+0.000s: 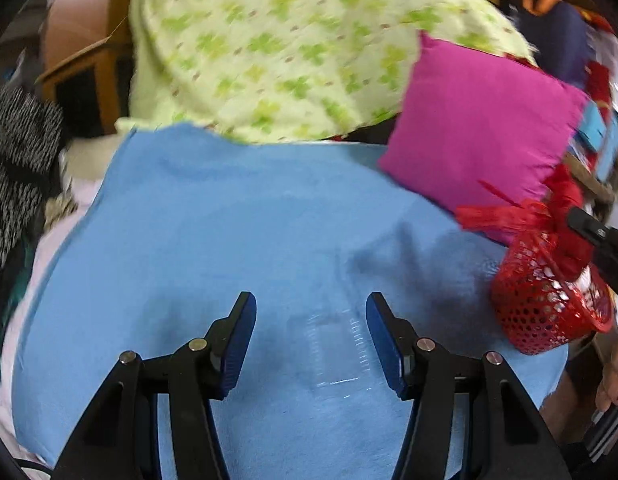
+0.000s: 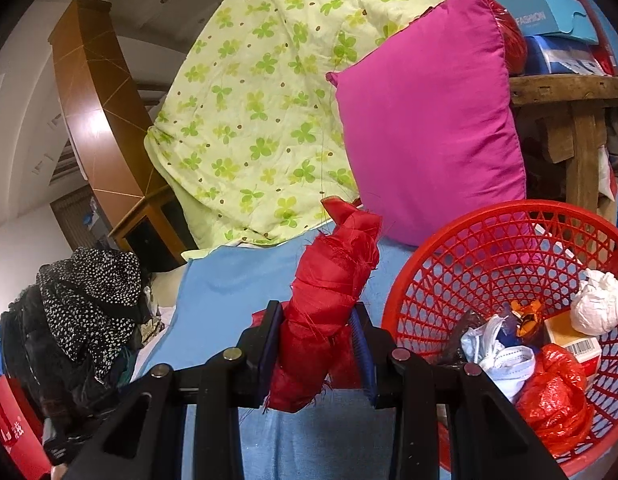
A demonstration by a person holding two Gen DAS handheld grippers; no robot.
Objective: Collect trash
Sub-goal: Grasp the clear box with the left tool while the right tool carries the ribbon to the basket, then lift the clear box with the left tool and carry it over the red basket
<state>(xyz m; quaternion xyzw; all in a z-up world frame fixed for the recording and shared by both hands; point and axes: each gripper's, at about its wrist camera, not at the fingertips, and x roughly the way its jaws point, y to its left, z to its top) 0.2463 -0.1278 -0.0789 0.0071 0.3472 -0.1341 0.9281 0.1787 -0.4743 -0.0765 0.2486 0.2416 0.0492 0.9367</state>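
Note:
My left gripper (image 1: pixel 311 340) is open above a blue cloth (image 1: pixel 229 232). A clear plastic cup (image 1: pixel 337 348) lies on the cloth between its fingers, hard to make out. My right gripper (image 2: pixel 317 340) is shut on a red cloth wrap (image 2: pixel 333 280) tied to the handle of a red mesh basket (image 2: pixel 469 248). The basket holds a white paper wad (image 2: pixel 599 304), a face mask (image 2: pixel 501 356), a red plastic bag (image 2: pixel 553 396) and a small box (image 2: pixel 577 340). In the left wrist view the basket (image 1: pixel 541 296) hangs at the right.
A magenta pillow (image 1: pixel 481 128) and a green clover quilt (image 1: pixel 293 44) lie behind the blue cloth. Dark spotted clothing (image 2: pixel 93 292) is piled at the left. A wooden bench (image 2: pixel 569 92) with boxes stands at the right.

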